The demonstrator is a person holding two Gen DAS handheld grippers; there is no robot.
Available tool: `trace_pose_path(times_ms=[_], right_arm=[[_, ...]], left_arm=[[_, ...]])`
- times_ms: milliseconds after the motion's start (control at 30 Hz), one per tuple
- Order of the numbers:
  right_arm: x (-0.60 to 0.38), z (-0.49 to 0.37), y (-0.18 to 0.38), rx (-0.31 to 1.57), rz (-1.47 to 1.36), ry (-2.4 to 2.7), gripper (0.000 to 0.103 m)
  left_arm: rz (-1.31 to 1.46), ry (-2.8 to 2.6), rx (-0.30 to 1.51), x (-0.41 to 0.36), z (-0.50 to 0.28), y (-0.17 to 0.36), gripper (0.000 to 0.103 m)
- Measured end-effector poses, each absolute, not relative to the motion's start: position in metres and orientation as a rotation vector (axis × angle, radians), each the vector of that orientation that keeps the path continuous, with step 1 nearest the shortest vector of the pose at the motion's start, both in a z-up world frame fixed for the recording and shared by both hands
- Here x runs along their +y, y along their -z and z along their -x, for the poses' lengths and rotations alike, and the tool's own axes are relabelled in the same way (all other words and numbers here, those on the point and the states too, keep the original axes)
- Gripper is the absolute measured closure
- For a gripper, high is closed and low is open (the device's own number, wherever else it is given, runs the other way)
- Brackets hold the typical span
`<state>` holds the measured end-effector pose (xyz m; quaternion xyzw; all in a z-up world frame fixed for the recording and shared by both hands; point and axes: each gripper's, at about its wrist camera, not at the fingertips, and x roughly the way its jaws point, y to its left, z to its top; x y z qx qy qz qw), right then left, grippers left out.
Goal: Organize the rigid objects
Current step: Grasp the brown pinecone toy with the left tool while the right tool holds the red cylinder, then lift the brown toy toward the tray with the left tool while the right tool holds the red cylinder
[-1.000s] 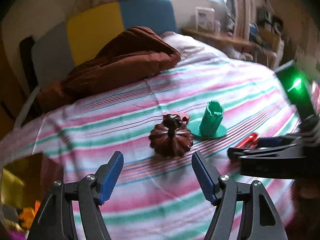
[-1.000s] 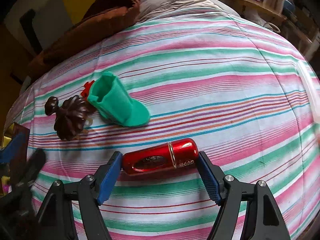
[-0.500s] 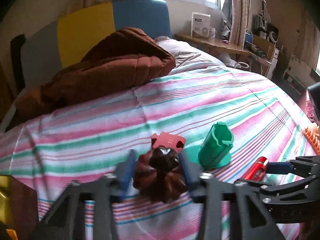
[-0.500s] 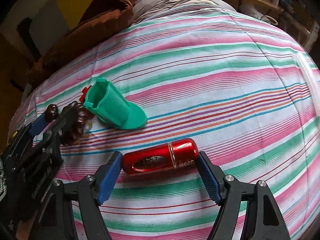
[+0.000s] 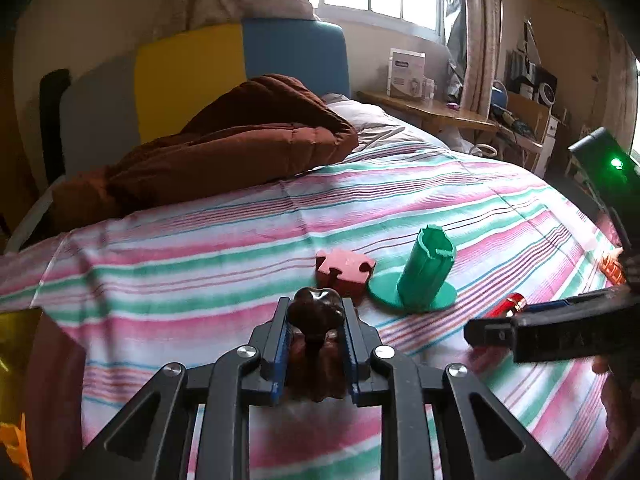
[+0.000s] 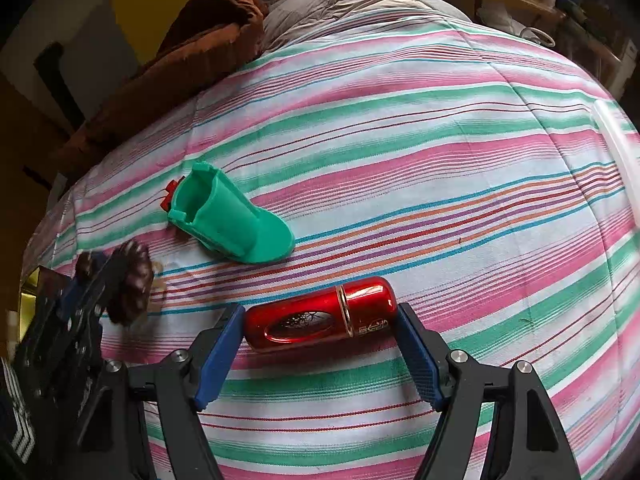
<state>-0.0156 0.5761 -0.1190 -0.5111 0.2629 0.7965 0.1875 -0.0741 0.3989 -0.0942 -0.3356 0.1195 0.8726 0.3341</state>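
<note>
- While closing, left gripper (image 5: 314, 320) pinching pumpkin (image 5: 316, 312) stem on bedspread (image 5: 200, 280), hiding body.
- Right gripper (image 6: 320, 316) bracketing red case (image 6: 320, 312) endwise; contact unclear.
- Green holder (image 6: 228, 220) hiding most of puzzle piece (image 6: 170, 194).

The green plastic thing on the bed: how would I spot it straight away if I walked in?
Look at the striped bedspread, towards the end away from the brown quilt. There a small cluster of objects sits, and the green plastic thing stands among them, right beside a pink puzzle-piece block. It is the only green one: an upright hollow tube on a flat round base.
</note>
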Motion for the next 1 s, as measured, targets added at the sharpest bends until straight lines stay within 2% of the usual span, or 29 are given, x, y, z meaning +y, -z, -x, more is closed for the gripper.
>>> trace_pose_path(times_ms=[433, 667, 1000], right_arm=[[0.573, 0.018, 0.118, 0.706, 1.439, -2.268, 0.028], [0.561, 0.02, 0.113, 0.689, 1.456, -2.353, 0.028], [0.553, 0.02, 0.115, 0.726, 1.481, -2.405, 0.028]], left_arm=[[0.95, -2.253, 0.123, 0.343, 0.048, 0.089, 0.083], [0.977, -2.232, 0.024, 0.31, 0.032, 0.084, 0.091], [0.995, -2.25, -0.101, 0.265, 0.018, 0.075, 0.091]])
